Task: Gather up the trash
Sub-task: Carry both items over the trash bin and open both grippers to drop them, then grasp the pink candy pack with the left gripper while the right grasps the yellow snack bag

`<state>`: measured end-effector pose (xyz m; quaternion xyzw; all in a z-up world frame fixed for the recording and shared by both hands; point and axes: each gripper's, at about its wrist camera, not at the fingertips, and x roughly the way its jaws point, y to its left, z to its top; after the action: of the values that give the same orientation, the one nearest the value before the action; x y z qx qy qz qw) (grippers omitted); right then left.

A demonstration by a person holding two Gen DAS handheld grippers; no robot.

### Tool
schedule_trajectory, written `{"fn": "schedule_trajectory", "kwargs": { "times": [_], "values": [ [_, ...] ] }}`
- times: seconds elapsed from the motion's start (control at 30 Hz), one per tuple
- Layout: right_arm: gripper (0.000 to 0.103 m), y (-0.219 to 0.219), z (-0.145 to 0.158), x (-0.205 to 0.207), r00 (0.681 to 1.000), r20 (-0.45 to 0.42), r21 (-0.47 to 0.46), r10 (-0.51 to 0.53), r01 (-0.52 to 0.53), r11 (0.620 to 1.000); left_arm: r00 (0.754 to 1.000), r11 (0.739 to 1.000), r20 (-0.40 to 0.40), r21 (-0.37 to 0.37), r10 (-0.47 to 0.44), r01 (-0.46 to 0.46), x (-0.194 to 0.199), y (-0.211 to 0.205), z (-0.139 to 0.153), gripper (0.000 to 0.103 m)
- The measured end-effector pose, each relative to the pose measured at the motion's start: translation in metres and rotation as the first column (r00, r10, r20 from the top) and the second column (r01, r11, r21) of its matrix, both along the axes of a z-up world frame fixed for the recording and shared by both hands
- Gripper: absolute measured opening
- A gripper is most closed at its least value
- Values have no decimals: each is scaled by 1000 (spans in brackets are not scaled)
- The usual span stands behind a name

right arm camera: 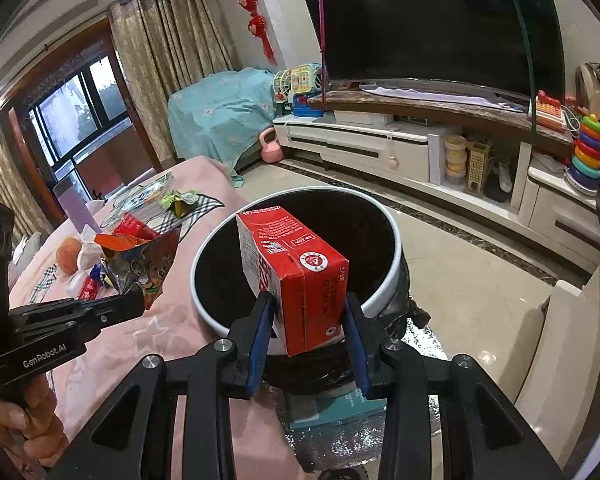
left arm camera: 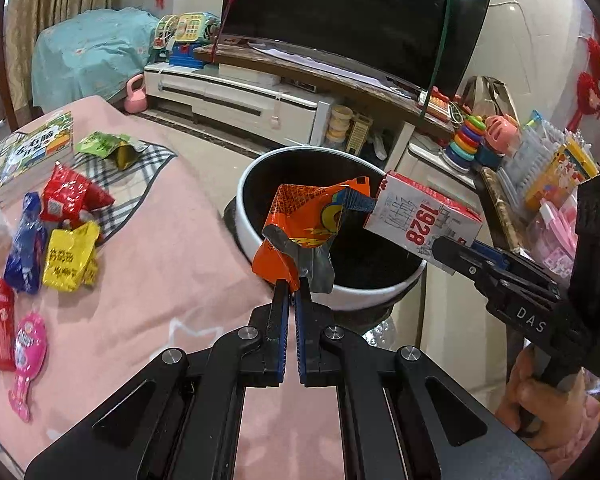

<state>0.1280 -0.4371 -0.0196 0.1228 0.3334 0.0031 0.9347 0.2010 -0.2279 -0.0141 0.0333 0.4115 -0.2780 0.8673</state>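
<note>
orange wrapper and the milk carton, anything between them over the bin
Nothing lies between them: in the left wrist view the orange wrapper reaches the milk carton, both held over the white bin.

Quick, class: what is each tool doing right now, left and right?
Left tool: shut on the orange snack wrapper, at the bin.
Right tool: shut on the red and white carton, over the bin.

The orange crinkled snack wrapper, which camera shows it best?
The left wrist view: the orange crinkled snack wrapper sits centred, pinched by the left tool at the white round bin's rim. The right wrist view shows it only small, at the left.
</note>
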Motion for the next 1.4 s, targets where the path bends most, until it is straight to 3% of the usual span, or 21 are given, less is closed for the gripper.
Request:
{"fn": "schedule_trajectory", "kwargs": {
  "times": [0.8, 0.9, 0.93, 0.97, 1.1, 1.2, 1.4],
  "values": [
    [35, -24, -6, 39, 996, -84, -40, 13, -17, 999, 999, 997, -38, 70, -34, 37, 39, -44, -7, 4],
    [36, -27, -7, 44, 995, -94, -48, 13, -17, 999, 999, 997, -46, 76, -29, 32, 42, -45, -8, 20],
    [37, -27, -7, 46, 995, -98, -46, 18, -23, 999, 999, 997, -48, 80, -20, 23, 42, -44, -9, 37],
    [37, -27, -7, 47, 995, -99, -40, 24, -28, 999, 999, 997, -44, 78, -13, 17, 42, -43, -9, 46],
    [48, -30, -7, 47, 996, -93, -23, 17, -19, 1000, 999, 998, -40, 65, 6, -4, 41, -32, -9, 47],
    [56, -30, -7, 43, 997, -82, 6, 14, -14, 1000, 999, 998, -43, 51, 31, -29, 37, -19, -12, 54],
    [79, -19, -3, 33, 998, -46, 56, 30, -27, 998, 993, 995, -57, 25, 99, -97, 25, 16, -18, 58]
  ]
}}
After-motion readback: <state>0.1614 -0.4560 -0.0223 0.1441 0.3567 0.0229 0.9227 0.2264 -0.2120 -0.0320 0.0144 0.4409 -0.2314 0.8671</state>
